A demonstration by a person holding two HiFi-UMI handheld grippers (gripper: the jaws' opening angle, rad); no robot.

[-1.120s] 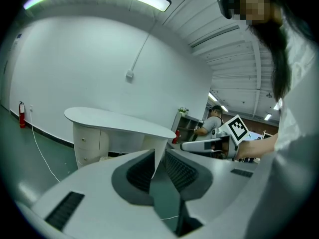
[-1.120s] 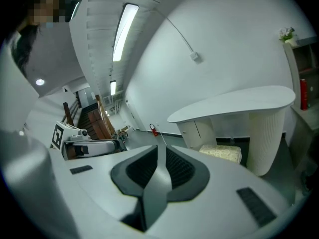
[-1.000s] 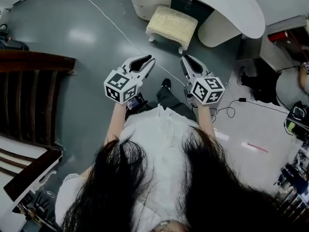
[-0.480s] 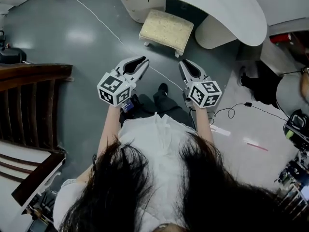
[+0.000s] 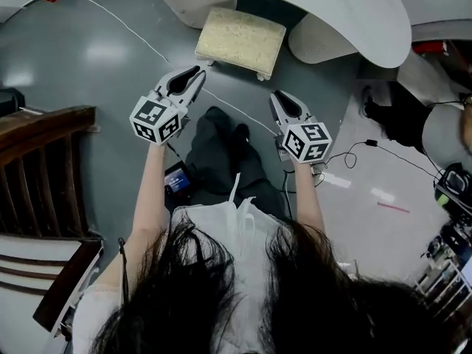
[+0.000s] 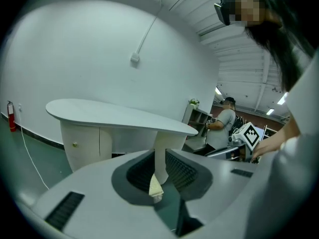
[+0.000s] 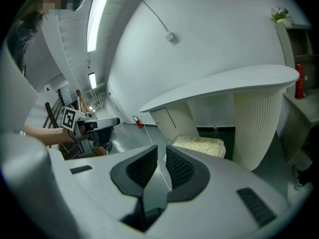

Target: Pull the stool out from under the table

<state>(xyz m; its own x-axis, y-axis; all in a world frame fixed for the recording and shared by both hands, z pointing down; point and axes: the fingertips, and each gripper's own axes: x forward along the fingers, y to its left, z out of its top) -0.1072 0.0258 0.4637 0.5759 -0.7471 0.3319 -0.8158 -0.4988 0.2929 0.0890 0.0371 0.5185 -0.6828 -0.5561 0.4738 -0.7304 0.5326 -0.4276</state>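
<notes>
A stool [image 5: 240, 41] with a cream cushion and white legs stands on the grey floor, its far end tucked under the curved white table [image 5: 324, 9]. My left gripper [image 5: 195, 75] hangs in the air just short of the stool's near left corner, shut and holding nothing. My right gripper [image 5: 276, 99] is off the stool's near right corner, also shut and empty. In the right gripper view the stool [image 7: 199, 144] sits beneath the table [image 7: 224, 86], beyond that gripper [image 7: 160, 159]. Past my left gripper [image 6: 159, 156] in the left gripper view, only a sliver of the stool [image 6: 156, 187] shows.
A dark wooden railing [image 5: 44, 168] runs along the left. A white cable [image 5: 133, 28] crosses the floor toward the stool. The table's ribbed pedestal [image 7: 254, 126] stands right of the stool. A black cable [image 5: 383, 153] and another person [image 5: 450, 131] are at the right.
The table and stool have come closer and lower in the head view. Both grippers have advanced toward the stool, the left one spreading out to the left. Jaws unchanged.
</notes>
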